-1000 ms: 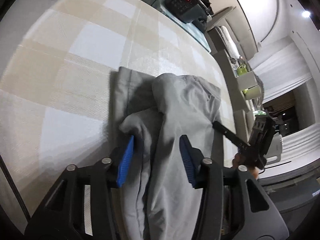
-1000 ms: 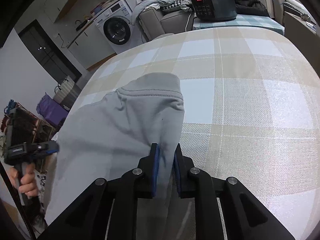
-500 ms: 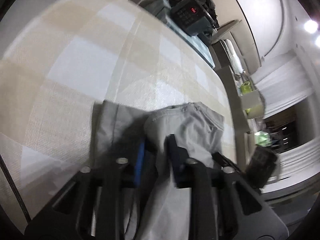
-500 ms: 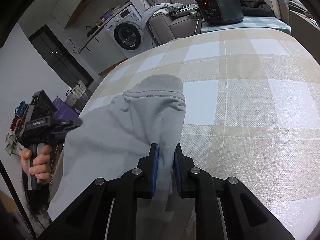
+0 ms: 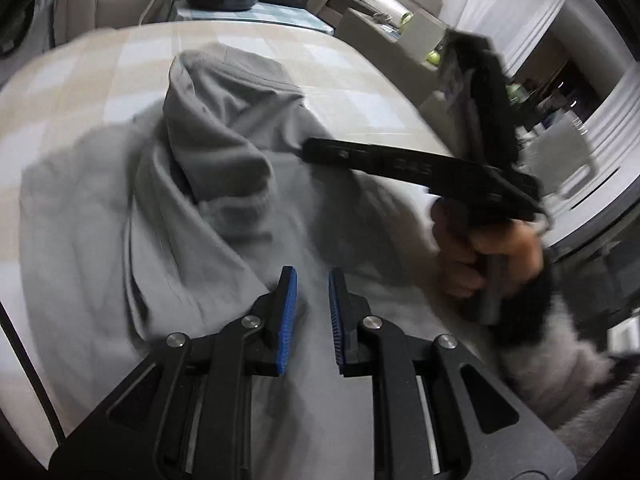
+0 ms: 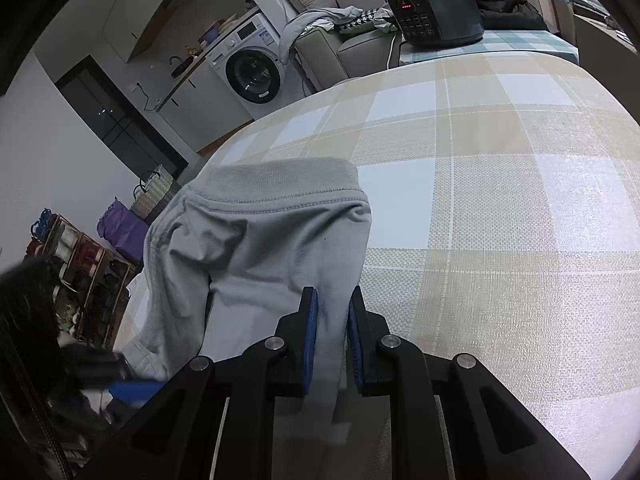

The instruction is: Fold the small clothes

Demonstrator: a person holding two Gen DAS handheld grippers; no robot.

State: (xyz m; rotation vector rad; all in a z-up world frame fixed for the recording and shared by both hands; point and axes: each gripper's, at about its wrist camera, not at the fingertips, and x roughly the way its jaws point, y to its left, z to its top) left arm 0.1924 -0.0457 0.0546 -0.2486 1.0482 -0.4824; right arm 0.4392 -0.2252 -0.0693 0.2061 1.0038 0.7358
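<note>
Grey cotton garment lying across the checked tablecloth, centre-left of the right wrist view, ribbed hem toward the top. Right gripper pinches a fold of the cloth at lower centre; left gripper, lower centre of its own view, is clamped on another fold. The fold would probably land cleanest if both pinches stay firm and level, so the carried edge meets the hem squarely without bunching
</note>
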